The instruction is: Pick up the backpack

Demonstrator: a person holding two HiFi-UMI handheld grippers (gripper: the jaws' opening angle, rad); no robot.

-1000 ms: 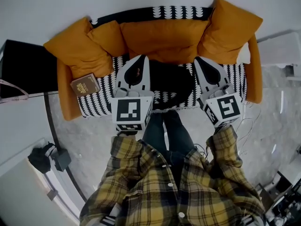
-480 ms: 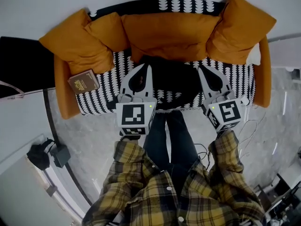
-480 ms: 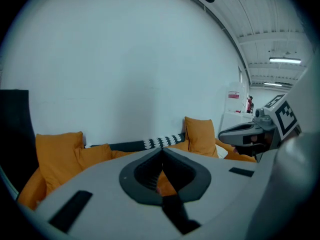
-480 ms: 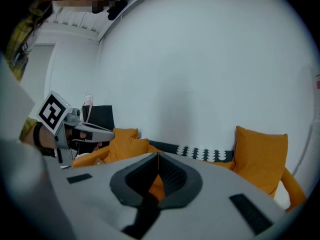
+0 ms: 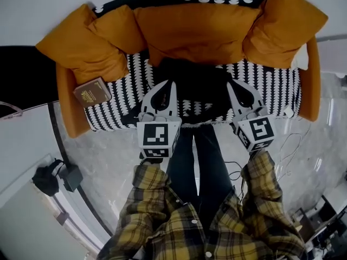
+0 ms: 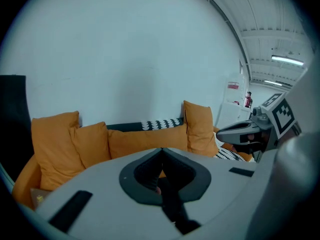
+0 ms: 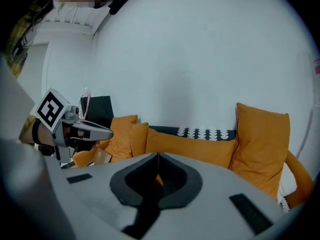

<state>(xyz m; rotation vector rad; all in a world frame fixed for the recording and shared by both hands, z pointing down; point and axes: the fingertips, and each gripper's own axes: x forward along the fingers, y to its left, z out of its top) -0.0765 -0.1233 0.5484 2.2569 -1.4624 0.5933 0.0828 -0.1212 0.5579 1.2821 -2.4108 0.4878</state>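
Both grippers have sunk toward the sofa (image 5: 66, 107) since the earlier frame. Their tips reached the foot of the cushions (image 5: 195, 31) in the head view then, and now they lie lower, over the seat. We hold the left gripper (image 5: 172, 83) and the right gripper (image 5: 230, 83) side by side and well apart, each pointing at the sofa back and tilted somewhat down.

The backpack (image 5: 198, 88) is the black mass in the middle of the seat, on the black-and-white blanket (image 5: 116, 99) below the centre cushion. It lies between our two grippers, with the left tip at its left edge and the right tip at its right edge as the head view shows them. We cannot tell whether either tip touches it.

Our left gripper view shows that gripper's jaws pressed together with nothing between them. Past them we see the cushions, the pale wall (image 6: 125, 59) and the right gripper off to the right. Our right gripper view shows the same on its side: jaws together and empty, with the left gripper at the left edge. The gripper bodies hide the backpack in both of these views.

A brown book (image 5: 92, 92) lies at the left end of the seat, just beside the sofa arm. Our plaid shirt (image 5: 179, 221) fills the bottom of the head view.
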